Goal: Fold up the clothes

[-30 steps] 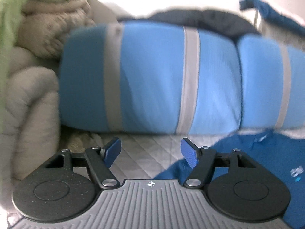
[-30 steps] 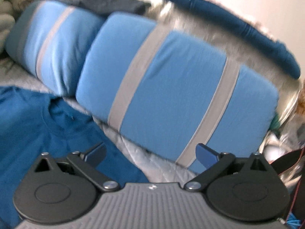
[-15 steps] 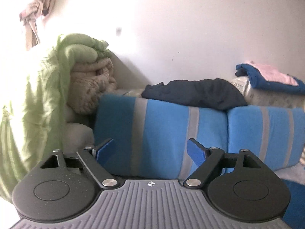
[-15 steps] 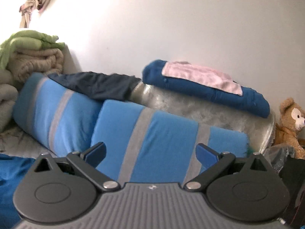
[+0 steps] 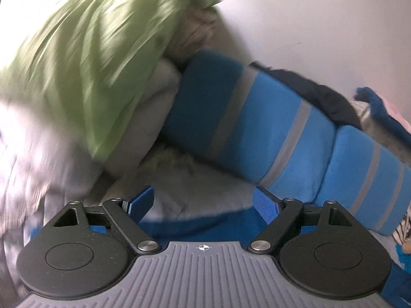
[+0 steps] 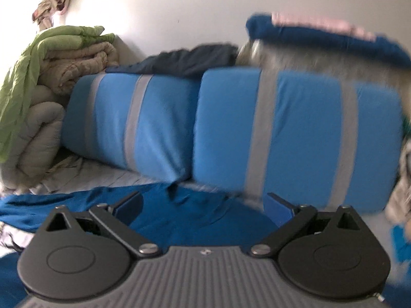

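Observation:
A blue T-shirt [image 6: 179, 215] lies spread on the pale quilted bed cover [image 6: 102, 179], its collar just ahead of my right gripper [image 6: 203, 205]. That gripper hangs above the shirt with its jaws wide open and nothing between them. In the left wrist view only an edge of the blue T-shirt [image 5: 200, 224] shows under my left gripper [image 5: 204, 201]. This gripper is open too, empty, tilted over the bed cover [image 5: 200, 184] near the shirt's edge. The picture is blurred by motion.
Two blue pillows with grey stripes [image 6: 295, 138] [image 5: 257, 125] lean along the wall. A dark garment [image 6: 185, 60] lies on top of them. Left stands a stack of folded quilts under a green one [image 5: 84, 59] [image 6: 54, 41]. A folded blue and pink pile [image 6: 328, 38] sits at the right.
Both views tipped up toward the wall half a second ago and have dropped back toward the bed. The left view has swung left toward the green quilt and rolled. Both grippers stay open and empty.

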Available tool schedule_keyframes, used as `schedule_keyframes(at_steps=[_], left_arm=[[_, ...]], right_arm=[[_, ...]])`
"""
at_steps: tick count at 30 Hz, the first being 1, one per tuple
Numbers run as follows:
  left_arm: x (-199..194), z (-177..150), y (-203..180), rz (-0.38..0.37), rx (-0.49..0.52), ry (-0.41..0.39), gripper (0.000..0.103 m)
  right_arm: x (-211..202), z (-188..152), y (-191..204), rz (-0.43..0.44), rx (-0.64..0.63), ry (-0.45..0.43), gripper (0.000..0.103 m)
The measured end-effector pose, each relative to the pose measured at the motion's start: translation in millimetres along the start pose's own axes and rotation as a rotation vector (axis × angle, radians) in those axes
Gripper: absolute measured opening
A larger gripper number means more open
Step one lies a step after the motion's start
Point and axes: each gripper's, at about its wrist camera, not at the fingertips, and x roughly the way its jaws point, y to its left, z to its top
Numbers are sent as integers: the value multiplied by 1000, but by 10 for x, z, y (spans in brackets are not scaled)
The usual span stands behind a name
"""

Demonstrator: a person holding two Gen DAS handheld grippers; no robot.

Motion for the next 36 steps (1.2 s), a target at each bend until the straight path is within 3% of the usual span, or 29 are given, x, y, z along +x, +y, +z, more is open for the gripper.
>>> schedule_keyframes(at_steps=[5, 11, 14, 23, 29, 36], left_arm=[[4, -423, 356, 23, -124, 29, 85], [-17, -711, 851, 40, -338, 23, 85], [25, -808, 1039, 45, -406, 29, 85], [44, -1187, 1708, 68, -781, -47, 85], [-9, -1294, 2104, 105, -969, -168, 84], [43, -1406, 2374, 107, -1108, -214, 83]], right_arm=[[236, -329, 281, 56, 103, 39, 103], [343, -747, 513, 103, 105, 17, 103], [446, -882, 498, 108, 116, 96, 103], [442, -917, 414, 116, 187, 87, 103], [466, -926, 424, 109, 176, 97, 103], [483, -930, 436, 103, 172, 102, 103]])
